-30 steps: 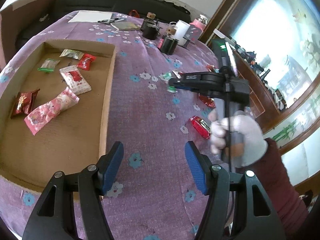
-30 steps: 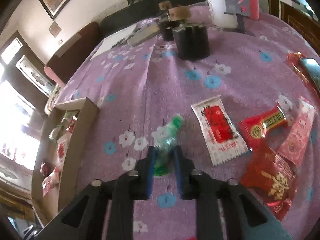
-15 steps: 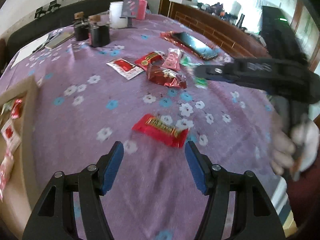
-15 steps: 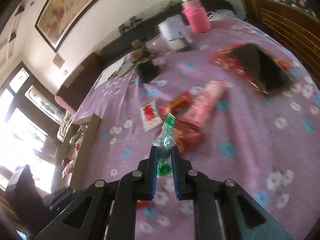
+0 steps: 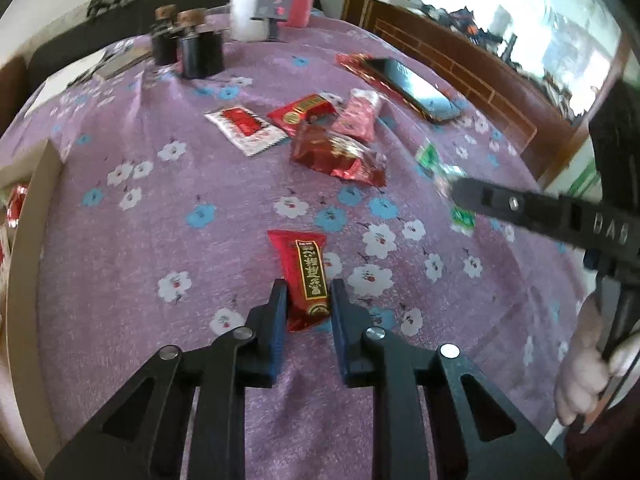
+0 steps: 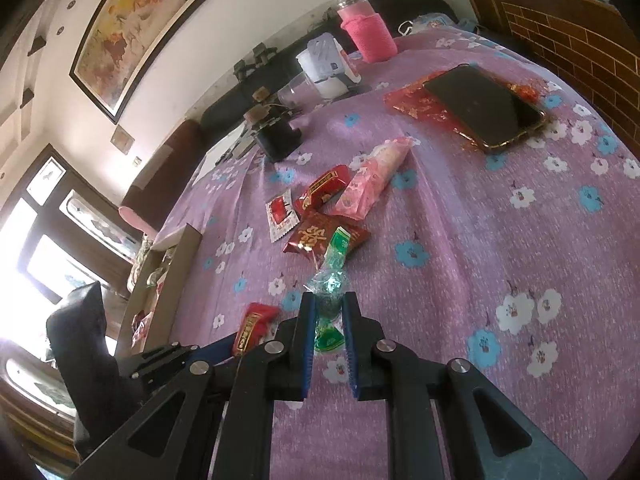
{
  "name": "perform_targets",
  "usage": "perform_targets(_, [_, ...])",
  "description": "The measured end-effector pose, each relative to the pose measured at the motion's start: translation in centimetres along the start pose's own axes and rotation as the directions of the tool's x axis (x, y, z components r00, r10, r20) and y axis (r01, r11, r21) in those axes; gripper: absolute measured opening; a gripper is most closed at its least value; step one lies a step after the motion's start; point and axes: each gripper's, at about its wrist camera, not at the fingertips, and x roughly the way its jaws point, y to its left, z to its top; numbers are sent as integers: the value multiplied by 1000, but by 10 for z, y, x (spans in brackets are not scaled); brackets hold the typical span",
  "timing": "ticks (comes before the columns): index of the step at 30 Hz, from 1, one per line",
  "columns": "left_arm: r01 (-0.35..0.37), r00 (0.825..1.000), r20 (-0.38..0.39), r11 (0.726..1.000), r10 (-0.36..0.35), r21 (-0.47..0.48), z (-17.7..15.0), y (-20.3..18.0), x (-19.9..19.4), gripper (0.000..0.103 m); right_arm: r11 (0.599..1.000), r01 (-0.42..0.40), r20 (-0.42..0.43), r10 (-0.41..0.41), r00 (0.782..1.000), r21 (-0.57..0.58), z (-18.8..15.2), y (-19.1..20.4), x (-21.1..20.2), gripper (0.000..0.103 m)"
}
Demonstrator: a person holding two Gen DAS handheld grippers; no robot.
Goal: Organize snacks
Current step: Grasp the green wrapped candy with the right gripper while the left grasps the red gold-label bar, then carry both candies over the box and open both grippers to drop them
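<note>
Since the earlier frames: left gripper [image 5: 308, 304] has swung from the box to the loose snacks, and its jaws have just been closing, now clamped on a red bar [image 5: 305, 276]; right gripper [image 6: 328, 312] has carried its green candy [image 6: 330, 280] off the cloth.

Left wrist view: red bar lies lengthwise between the jaws at 6 o'clock, its far end on the purple floral surface [image 5: 160, 216]. Snack cluster at 12 o'clock: white-red sachet [image 5: 246, 128], red pack [image 5: 302, 110], pink pack [image 5: 358, 116], foil pouch [image 5: 336, 154]. Phone [image 5: 412, 86] at 1 o'clock. Box [image 5: 28, 216] edge at 9 o'clock. Right gripper with candy at 3 o'clock, a hand [image 5: 588, 364] below it.

Right wrist view: jaws closed on the green candy, held above the surface. Same cluster at 12 o'clock beyond it. Box at 9 o'clock, several snacks inside. Left gripper with red bar at 8 o'clock. Phone at 1 o'clock.
</note>
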Motion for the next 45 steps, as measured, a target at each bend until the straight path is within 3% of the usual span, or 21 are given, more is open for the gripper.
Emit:
perform_targets(11, [91, 993, 89, 980, -76, -174, -19, 45, -48, 18, 999, -11, -21, 10, 1000, -39, -7, 22, 4, 14])
perform_targets(15, [57, 990, 139, 968, -23, -244, -31, 79, -77, 18, 996, -35, -53, 31, 998, -87, -11, 52, 18, 14])
perform_targets(21, [-44, 978, 173, 933, 113, -358, -56, 140, -110, 18, 980, -95, -114, 76, 991, -173, -24, 114, 46, 14])
perform_targets(28, [-128, 957, 166, 857, 239, -500, -90, 211, -133, 18, 938, -182, -211, 122, 970, -295, -47, 204, 85, 13])
perform_targets(32, [-141, 950, 158, 824, 268, -549, -104, 236, -140, 18, 912, -231, -264, 143, 954, -339, -62, 246, 106, 13])
perform_targets(37, [-125, 955, 145, 797, 257, -591, -113, 257, -135, 18, 883, -258, -315, 134, 940, -393, -81, 284, 129, 13])
perform_targets(42, [-126, 954, 148, 799, 260, -589, -114, 261, -133, 20, 859, -257, -358, 94, 929, -442, -100, 309, 151, 13])
perform_targets(45, [-123, 955, 154, 808, 255, -576, -114, 260, -134, 29, 851, -254, -370, 77, 926, -459, -107, 316, 160, 14])
